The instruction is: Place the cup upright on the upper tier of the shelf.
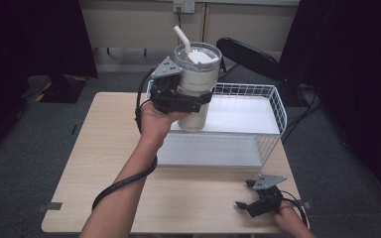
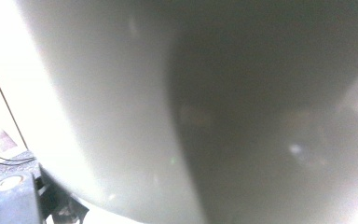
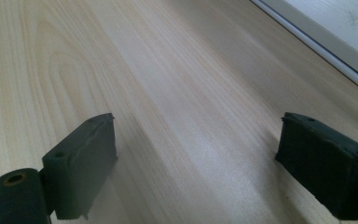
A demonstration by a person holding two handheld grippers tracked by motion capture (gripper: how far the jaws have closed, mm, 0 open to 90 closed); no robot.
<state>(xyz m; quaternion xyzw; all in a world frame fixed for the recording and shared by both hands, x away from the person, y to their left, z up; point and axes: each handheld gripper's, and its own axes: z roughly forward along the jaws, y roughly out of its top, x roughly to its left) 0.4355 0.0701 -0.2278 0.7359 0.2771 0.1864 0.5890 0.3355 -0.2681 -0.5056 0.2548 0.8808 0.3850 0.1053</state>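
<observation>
The left gripper [image 1: 188, 101] squeezes the big white cup [image 1: 197, 89] around its middle, keeping it straight up so nothing spills. The cup hangs just above the wire basket's [image 1: 276, 106] shelf. Well in front of the basket, the right gripper [image 1: 250, 197] rests wide apart, grasping nothing.

Nothing readable on my feeds, honestly. I can't spot any lettering, logo or number on the white tumbler [image 1: 197, 84], the wire basket [image 1: 277, 106] or the bench [image 1: 104, 144]. The left gripper view is just a blurry cup wall.
</observation>
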